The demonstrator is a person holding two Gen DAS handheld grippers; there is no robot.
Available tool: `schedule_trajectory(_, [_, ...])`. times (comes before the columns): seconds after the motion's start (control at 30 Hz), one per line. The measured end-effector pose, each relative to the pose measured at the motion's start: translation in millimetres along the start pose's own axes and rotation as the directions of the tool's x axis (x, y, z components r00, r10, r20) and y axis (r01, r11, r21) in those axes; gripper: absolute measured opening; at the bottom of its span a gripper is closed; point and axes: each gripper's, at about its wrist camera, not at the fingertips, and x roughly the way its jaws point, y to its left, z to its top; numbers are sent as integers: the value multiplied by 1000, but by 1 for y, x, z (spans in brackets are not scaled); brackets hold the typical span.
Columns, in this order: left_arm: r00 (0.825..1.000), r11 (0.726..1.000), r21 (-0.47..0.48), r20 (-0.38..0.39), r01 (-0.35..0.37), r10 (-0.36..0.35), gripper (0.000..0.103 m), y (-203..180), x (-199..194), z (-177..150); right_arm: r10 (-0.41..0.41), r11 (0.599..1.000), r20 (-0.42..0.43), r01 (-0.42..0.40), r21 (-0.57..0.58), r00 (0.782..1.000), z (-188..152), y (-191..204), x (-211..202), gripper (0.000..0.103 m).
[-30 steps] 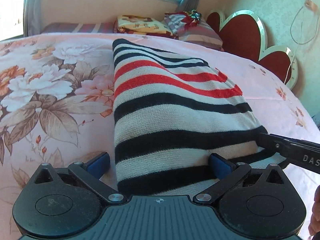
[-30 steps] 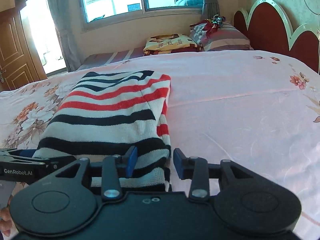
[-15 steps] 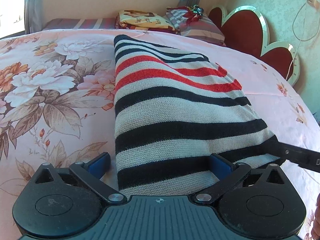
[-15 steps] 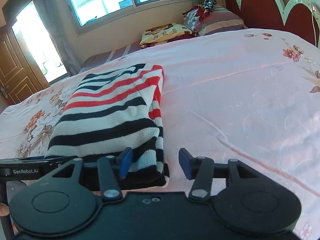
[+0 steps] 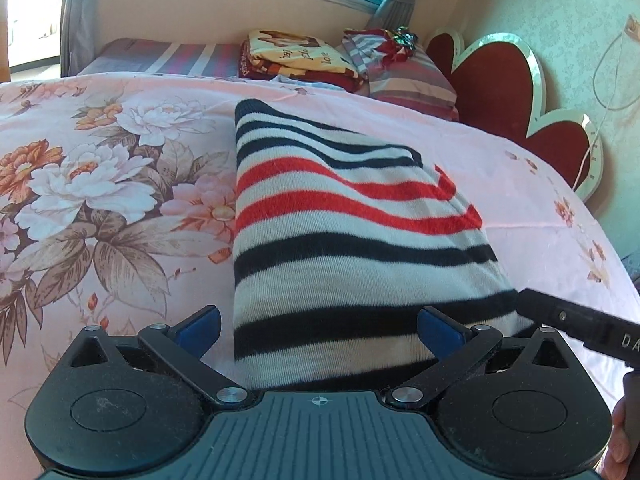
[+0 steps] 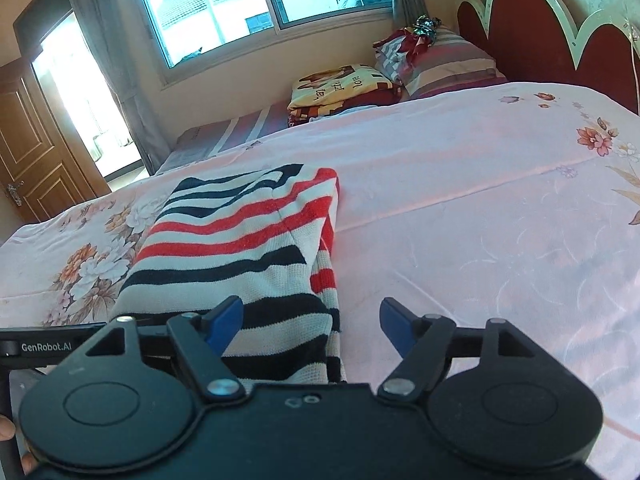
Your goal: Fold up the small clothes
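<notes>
Sweater: striped, folded, lying on the bed.
Left tool: angled down, fingers spread wide either side of its near end, apparently not pressing.
Right tool: angled down, opening; near corner between fingers.

A pink floral bedsheet is spreading out beneath and beyond the jaws. Far ahead of them, a folded blanket and striped pillow are lying beside a red headboard.
</notes>
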Motion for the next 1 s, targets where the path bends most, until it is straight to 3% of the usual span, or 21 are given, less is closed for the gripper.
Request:
schedule_trajectory(0.2, [1000,999,-41,4,6,-5,103,10,11,17,28,1000,-1,-28,-11,1000,16,3,11,81])
schedule_trajectory(0.33, [1000,998,-58,-8,17,-18,103,14,23,23,19,1000,3,-19,1,1000,27,3,21,79])
schedule_trajectory(0.57, [995,989,-129,-51,79,-86,103,23,47,20,76,990,-88,-65,121,993,30,-12,52,78])
schedule_trajectory(0.8, [991,990,-91,-63,109,-115,103,15,58,25,136,978,-138,-111,175,981,27,-19,74,78])
schedule_trajectory(1.0, [994,994,-72,-66,83,-88,103,8,63,29,148,981,-155,-125,149,977,31,-8,87,75])
